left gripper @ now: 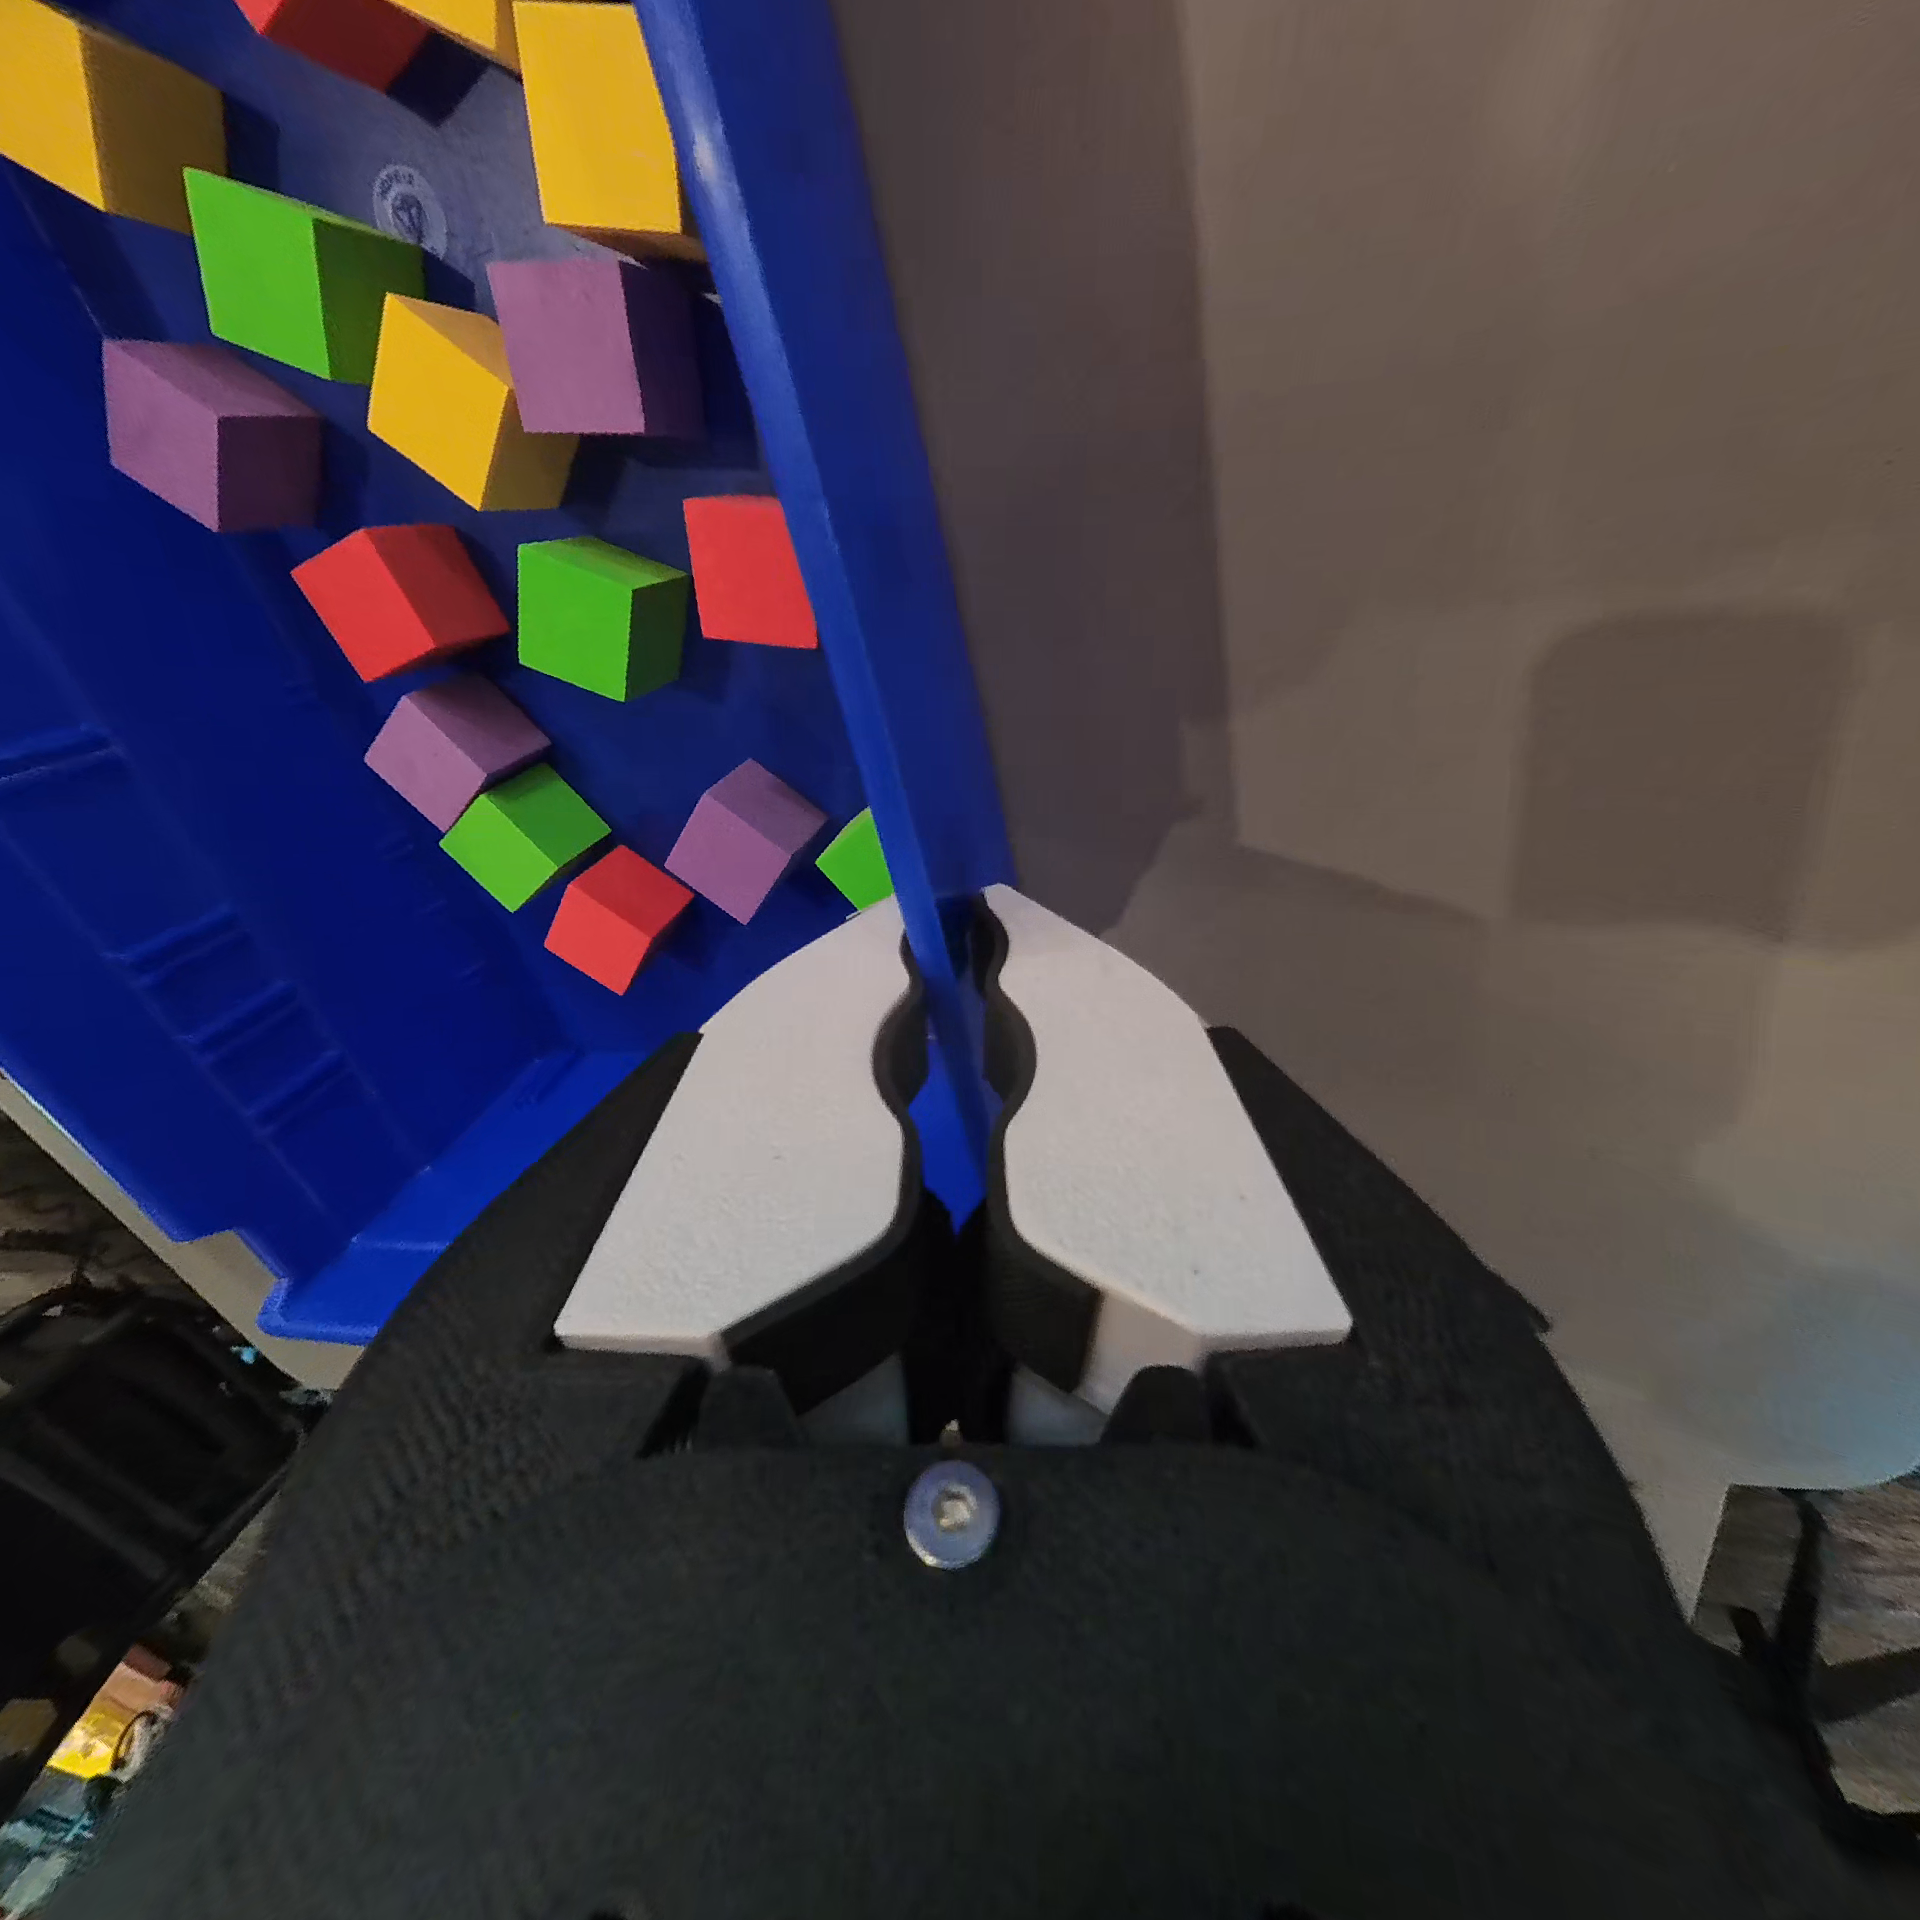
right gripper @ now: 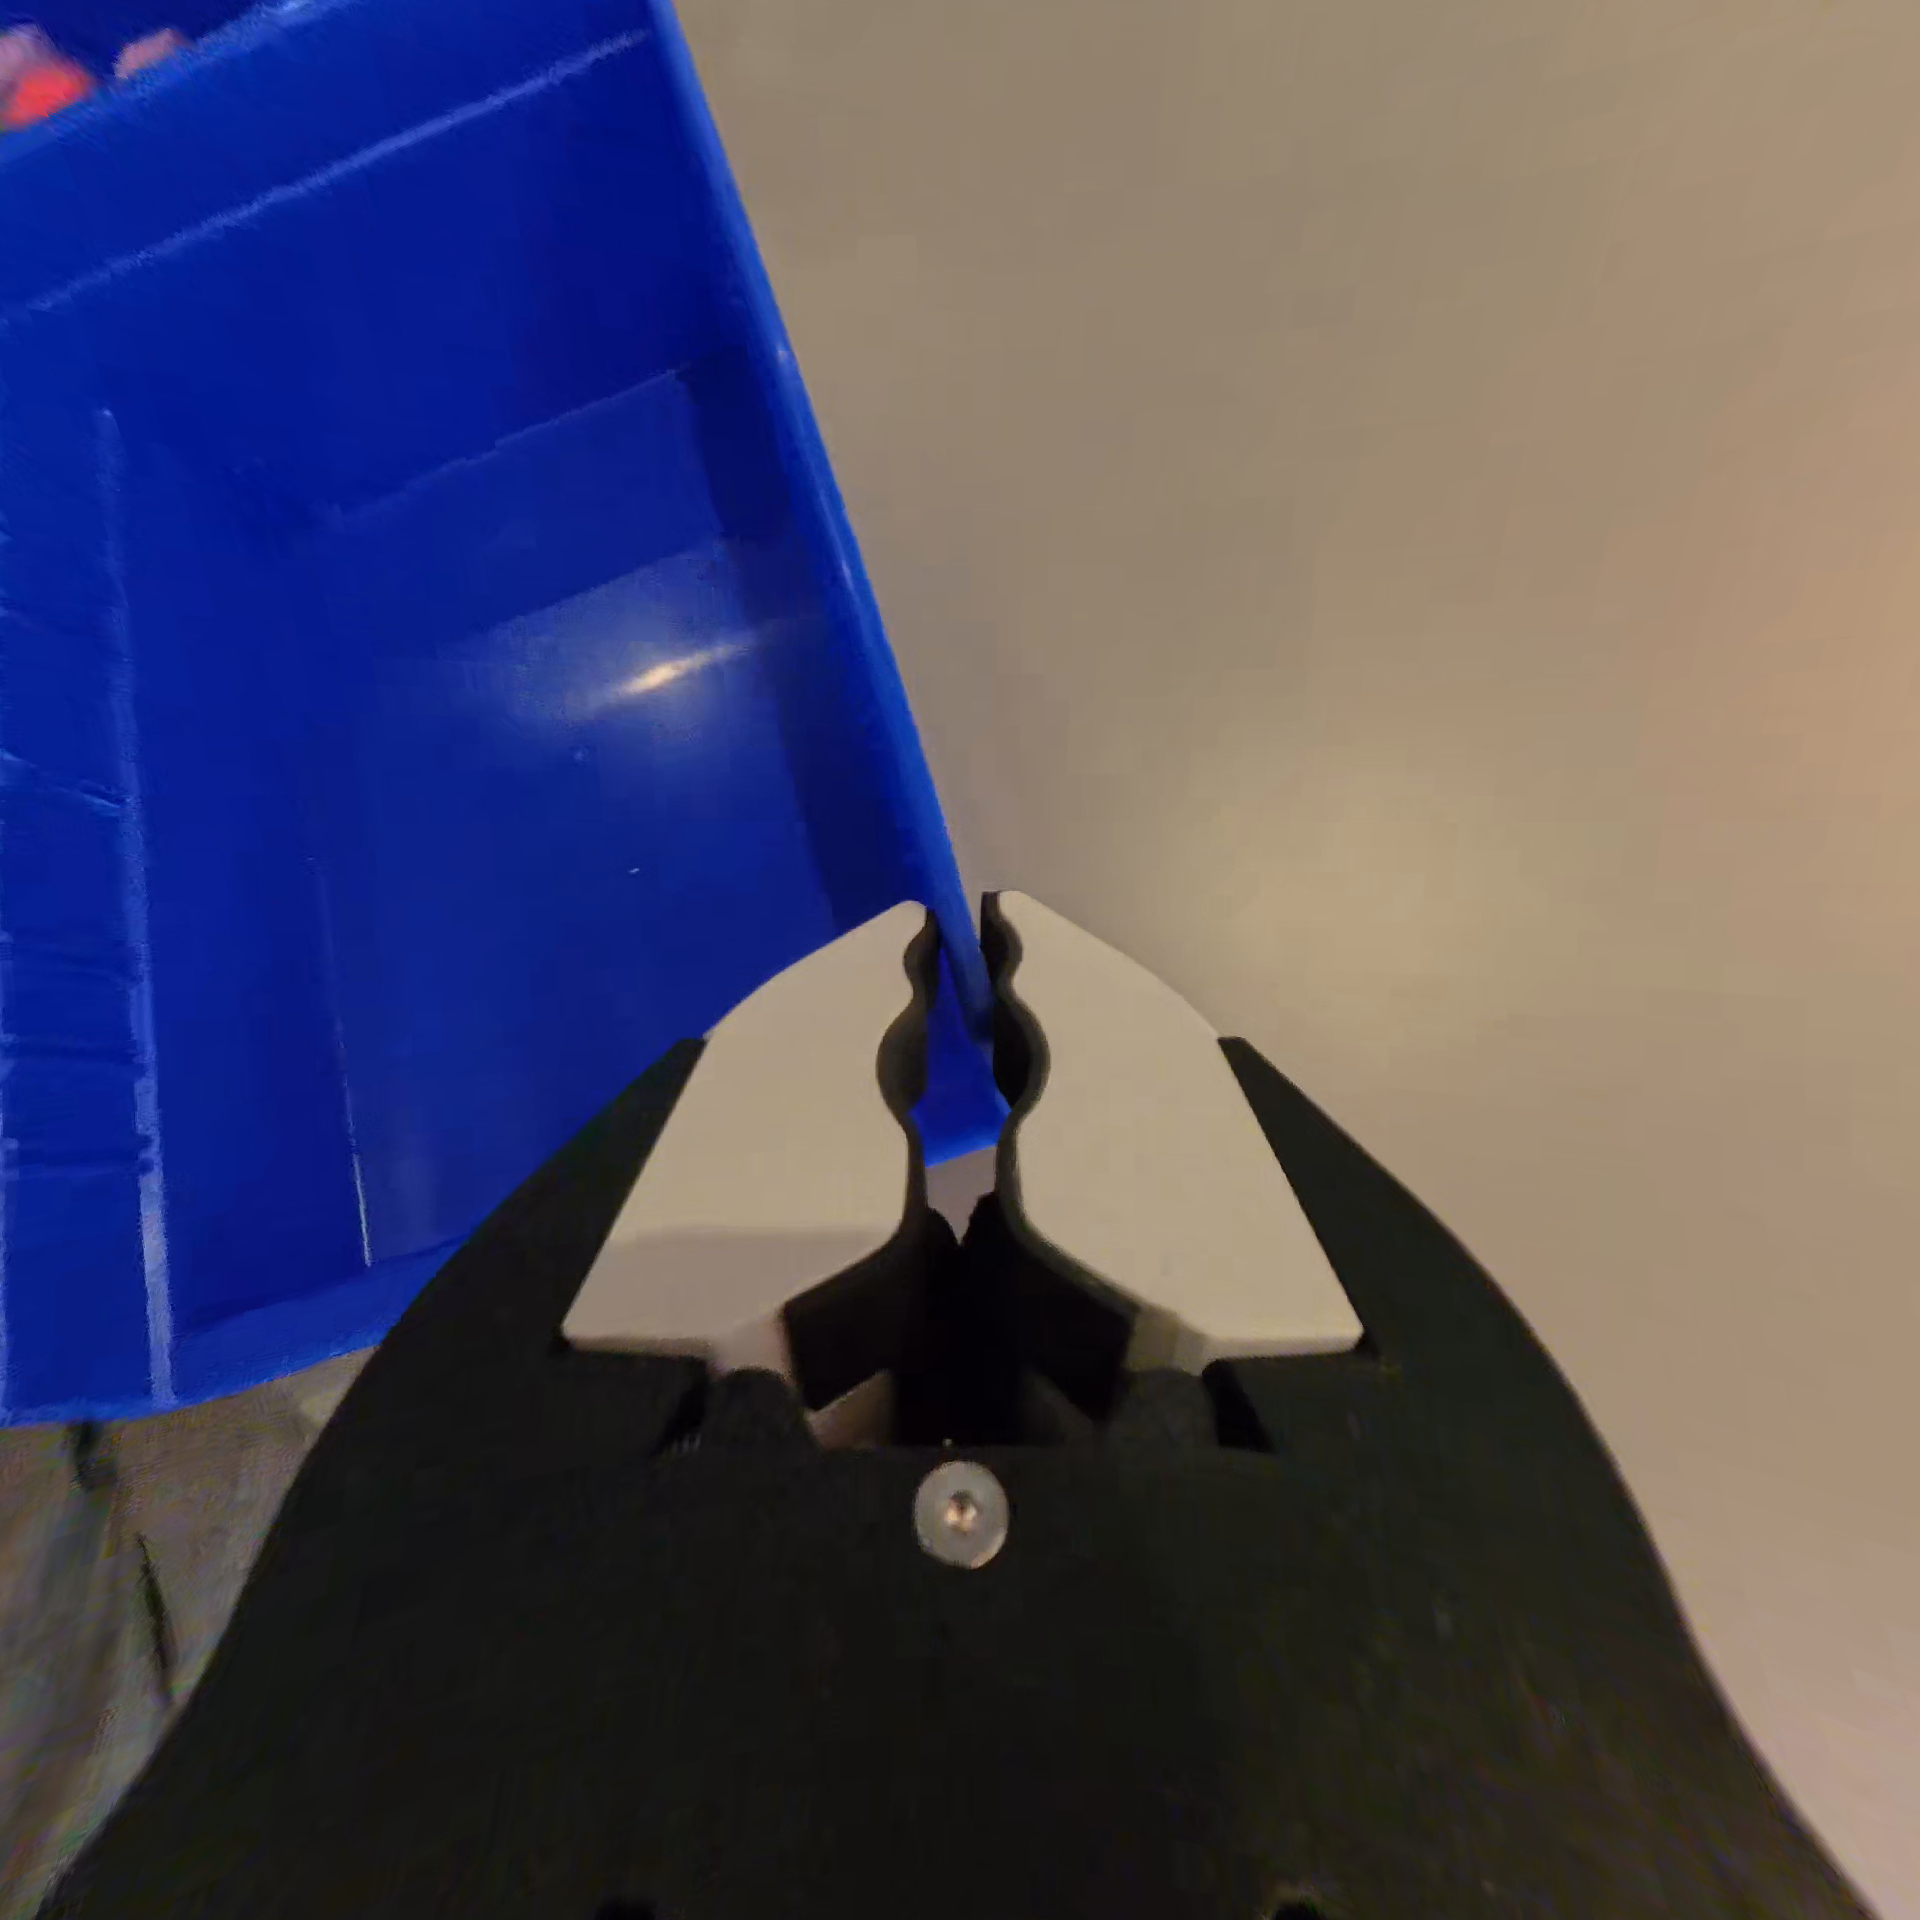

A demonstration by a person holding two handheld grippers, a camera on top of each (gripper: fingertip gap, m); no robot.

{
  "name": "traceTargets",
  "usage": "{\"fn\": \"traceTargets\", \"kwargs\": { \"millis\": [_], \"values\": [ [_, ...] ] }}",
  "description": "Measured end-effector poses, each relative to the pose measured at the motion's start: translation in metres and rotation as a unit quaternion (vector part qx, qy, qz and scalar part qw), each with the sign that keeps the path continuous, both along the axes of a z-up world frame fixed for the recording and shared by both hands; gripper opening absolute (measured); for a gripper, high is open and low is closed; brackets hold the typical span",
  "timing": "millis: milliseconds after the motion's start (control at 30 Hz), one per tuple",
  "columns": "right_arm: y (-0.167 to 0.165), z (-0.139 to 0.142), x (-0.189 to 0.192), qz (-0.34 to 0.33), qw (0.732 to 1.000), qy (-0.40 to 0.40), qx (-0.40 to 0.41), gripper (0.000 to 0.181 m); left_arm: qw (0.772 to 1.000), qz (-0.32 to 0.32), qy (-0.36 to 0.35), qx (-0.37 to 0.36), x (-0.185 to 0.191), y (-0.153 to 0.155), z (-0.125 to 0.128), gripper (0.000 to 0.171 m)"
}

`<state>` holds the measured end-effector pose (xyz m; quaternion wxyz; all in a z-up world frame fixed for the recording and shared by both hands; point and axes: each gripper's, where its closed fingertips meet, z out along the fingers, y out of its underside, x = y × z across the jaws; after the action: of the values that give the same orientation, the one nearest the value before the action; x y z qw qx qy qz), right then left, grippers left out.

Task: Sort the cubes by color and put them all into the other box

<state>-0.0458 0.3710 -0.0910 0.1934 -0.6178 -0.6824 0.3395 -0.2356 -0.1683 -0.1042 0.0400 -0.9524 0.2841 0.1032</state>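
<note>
A blue plastic bin is held tilted. My left gripper is shut on its side wall, which runs between the white fingers. Several foam cubes lie loose inside: yellow, green, purple and red. In the right wrist view my right gripper is shut on another wall edge of the same blue bin, seen from outside. A few blurred cubes show over its rim at the top left.
A plain beige wall fills the right side of both views and also shows in the right wrist view. Dark cables and clutter lie on the floor at the lower left. A grey carpet-like floor shows below the bin.
</note>
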Motion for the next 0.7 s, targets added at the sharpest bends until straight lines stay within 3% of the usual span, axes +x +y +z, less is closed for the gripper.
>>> {"fn": "traceTargets", "kwargs": {
  "millis": [133,300,400,500,600,700],
  "values": [
    [0.006,0.001,-0.004,-0.104,0.994,0.016,-0.008,0.007,1.0,-0.003,-0.004,0.012,0.001,-0.002,0.0,0.007],
    [-0.002,0.002,-0.004,-0.148,0.988,0.031,0.015,0.005,0.999,0.015,-0.011,0.037,0.0,-0.002,0.0,0.008],
    [-0.008,0.011,-0.008,-0.136,0.989,0.05,0.01,0.022,0.998,0.032,-0.008,0.047,-0.002,-0.003,0.003,0.022],
    [-0.017,0.041,-0.011,-0.117,0.988,0.1,0.007,0.032,0.996,0.055,-0.009,0.067,-0.004,-0.004,0.009,0.039],
    [-0.033,0.061,-0.011,-0.077,0.988,0.13,0.032,0.03,0.995,0.062,-0.013,0.08,-0.001,-0.007,0.014,0.041],
    [-0.045,0.06,-0.01,-0.048,0.99,0.123,0.05,0.033,0.995,0.06,-0.005,0.074,0.007,-0.009,0.009,0.041]
  ]
}}
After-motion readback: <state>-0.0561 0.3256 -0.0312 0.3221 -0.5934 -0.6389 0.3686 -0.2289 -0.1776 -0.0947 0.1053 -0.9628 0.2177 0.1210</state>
